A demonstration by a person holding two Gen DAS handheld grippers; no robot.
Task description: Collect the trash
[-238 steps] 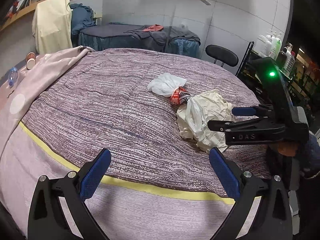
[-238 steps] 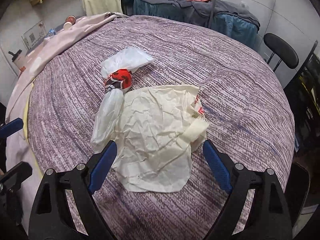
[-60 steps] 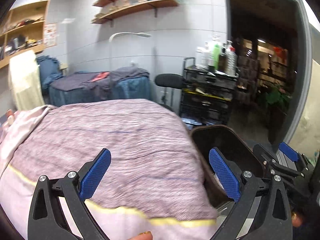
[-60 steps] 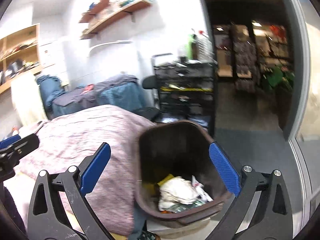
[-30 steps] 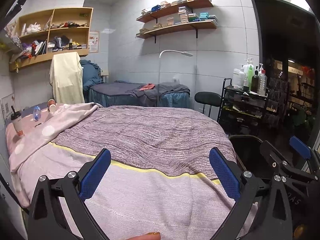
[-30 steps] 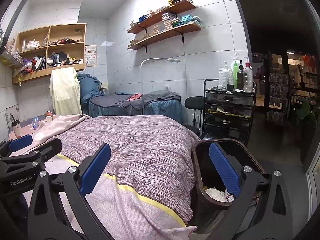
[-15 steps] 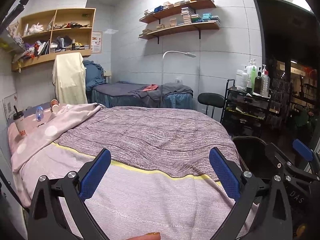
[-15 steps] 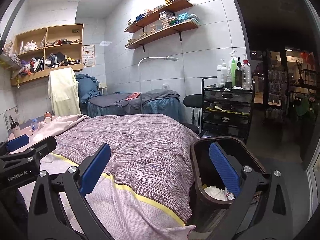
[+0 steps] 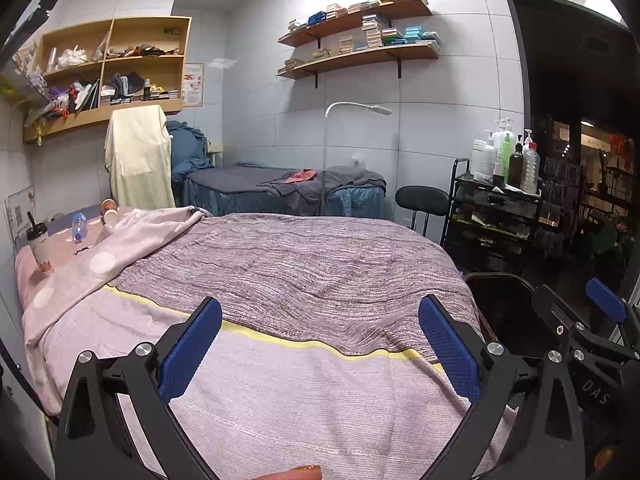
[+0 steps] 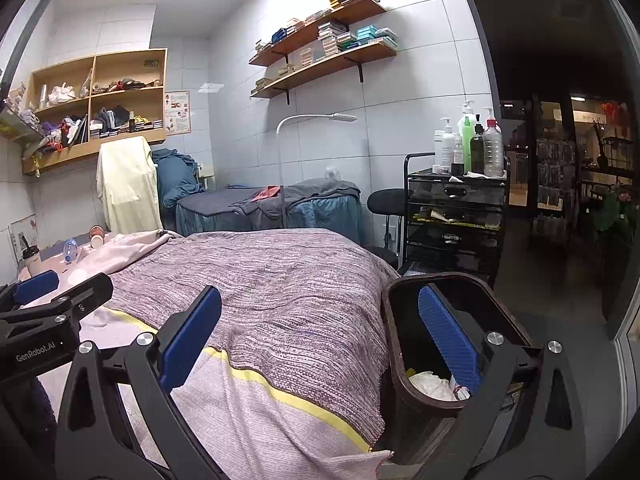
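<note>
Cleared since earlier, the bed (image 9: 304, 264) carries no trash — wrappers (image 10: 430, 384) lie in the bin (image 10: 400, 360); left gripper (image 9: 320, 344) and right gripper (image 10: 320, 340) hover apart, empty.

The left wrist view is taken from above the foot of the bed (image 9: 304, 280), facing along it toward the far tiled wall, with the wall shelves (image 9: 360, 36) high in frame. The right wrist view is taken from further right, beside the bed's corner, facing the same way, so the brown bin (image 10: 404, 360) is seen close. The bed, shelves and black trolley (image 10: 456, 216) are shared by both views.
</note>
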